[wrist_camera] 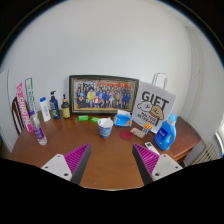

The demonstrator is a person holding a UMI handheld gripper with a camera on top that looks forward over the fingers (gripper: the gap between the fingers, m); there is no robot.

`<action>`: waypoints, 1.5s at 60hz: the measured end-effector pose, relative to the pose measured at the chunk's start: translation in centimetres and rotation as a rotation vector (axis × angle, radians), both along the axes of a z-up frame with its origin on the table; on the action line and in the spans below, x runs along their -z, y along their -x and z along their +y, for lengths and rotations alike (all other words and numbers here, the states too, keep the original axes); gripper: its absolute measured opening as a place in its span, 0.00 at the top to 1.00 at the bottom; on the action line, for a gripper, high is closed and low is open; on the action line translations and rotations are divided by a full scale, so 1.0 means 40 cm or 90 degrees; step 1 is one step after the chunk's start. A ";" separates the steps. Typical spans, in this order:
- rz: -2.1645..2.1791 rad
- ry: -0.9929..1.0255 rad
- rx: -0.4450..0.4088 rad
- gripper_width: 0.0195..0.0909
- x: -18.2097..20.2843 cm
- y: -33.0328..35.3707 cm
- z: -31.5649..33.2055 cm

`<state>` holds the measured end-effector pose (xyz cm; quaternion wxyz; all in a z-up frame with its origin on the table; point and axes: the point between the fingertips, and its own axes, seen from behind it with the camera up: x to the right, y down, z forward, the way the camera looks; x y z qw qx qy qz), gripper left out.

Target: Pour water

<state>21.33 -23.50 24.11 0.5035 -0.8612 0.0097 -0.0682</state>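
The gripper (111, 160) is released: its two fingers with magenta pads (76, 157) stand wide apart at the bottom of the frame, holding nothing. Beyond them, in the middle of the round brown wooden table (110, 150), stands a small white cup (105, 127), upright, with its opening pointing up. At the left side stands a tall clear plastic bottle (38, 128), long axis vertical. Behind are a framed group photo (103, 95), a white "GIFT" sign (153, 108) and a blue detergent bottle (167, 131).
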 end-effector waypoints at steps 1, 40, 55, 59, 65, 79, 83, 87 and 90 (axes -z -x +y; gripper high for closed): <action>0.001 0.001 -0.001 0.07 0.001 0.003 0.000; 0.013 0.023 -0.128 0.08 0.180 0.488 0.049; 0.057 -0.016 -0.173 0.08 0.245 0.819 0.145; 0.072 -0.043 -0.174 0.07 0.247 0.886 0.197; 0.072 -0.084 -0.169 0.07 0.270 0.958 0.281; 0.061 -0.114 -0.130 0.16 0.367 1.026 0.459; 0.058 -0.117 -0.118 0.27 0.391 1.025 0.488; 0.057 -0.121 -0.111 0.41 0.401 1.029 0.507; 0.060 -0.133 -0.113 0.54 0.398 1.034 0.514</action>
